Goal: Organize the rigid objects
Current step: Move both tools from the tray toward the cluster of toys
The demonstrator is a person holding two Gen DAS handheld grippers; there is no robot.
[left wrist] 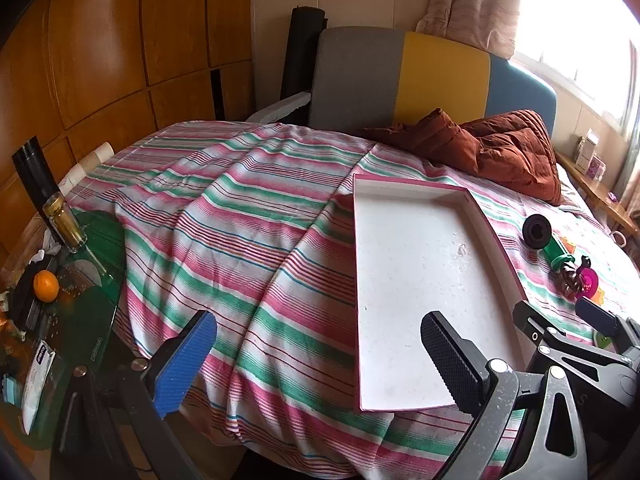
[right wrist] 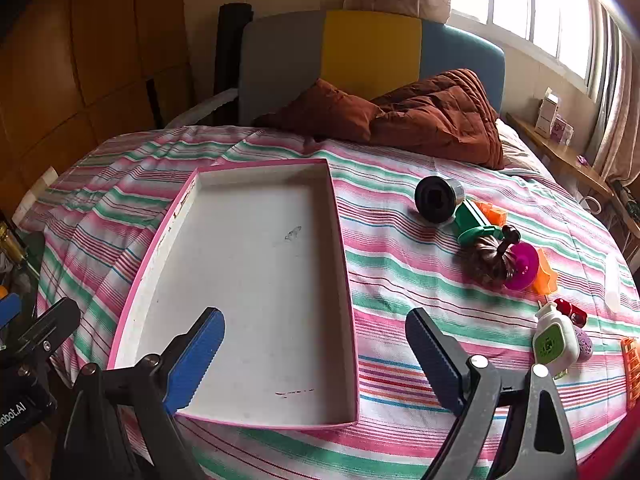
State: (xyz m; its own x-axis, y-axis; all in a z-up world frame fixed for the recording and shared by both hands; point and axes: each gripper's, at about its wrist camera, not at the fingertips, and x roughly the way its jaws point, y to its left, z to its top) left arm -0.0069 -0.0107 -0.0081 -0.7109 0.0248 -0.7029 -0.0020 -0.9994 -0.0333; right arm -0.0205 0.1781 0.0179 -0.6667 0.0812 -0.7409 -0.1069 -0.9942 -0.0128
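A shallow white tray with a pink rim (right wrist: pixel 256 280) (left wrist: pixel 420 272) lies empty on the striped bedspread. Right of it sit small rigid objects: a black cylinder (right wrist: pixel 436 200) (left wrist: pixel 537 231), a green spool (right wrist: pixel 476 226), a brown pine cone (right wrist: pixel 486 260), a magenta disc (right wrist: pixel 522 266), an orange piece (right wrist: pixel 546 272), a white-and-green bottle (right wrist: pixel 556 340) and a small red item (right wrist: pixel 570 311). My right gripper (right wrist: pixel 316 356) hovers open over the tray's near end, nothing between its fingers. My left gripper (left wrist: pixel 320 360) is open over the bedspread left of the tray.
A rust-brown quilted jacket (right wrist: pixel 424 120) lies at the headboard (right wrist: pixel 360 56). A green glass side table (left wrist: pixel 80 292) at left holds an orange (left wrist: pixel 46 286), a jar (left wrist: pixel 64 220) and clutter. A wooden ledge (right wrist: pixel 560 156) runs under the window. An orange crate piece (right wrist: pixel 632 368) sits far right.
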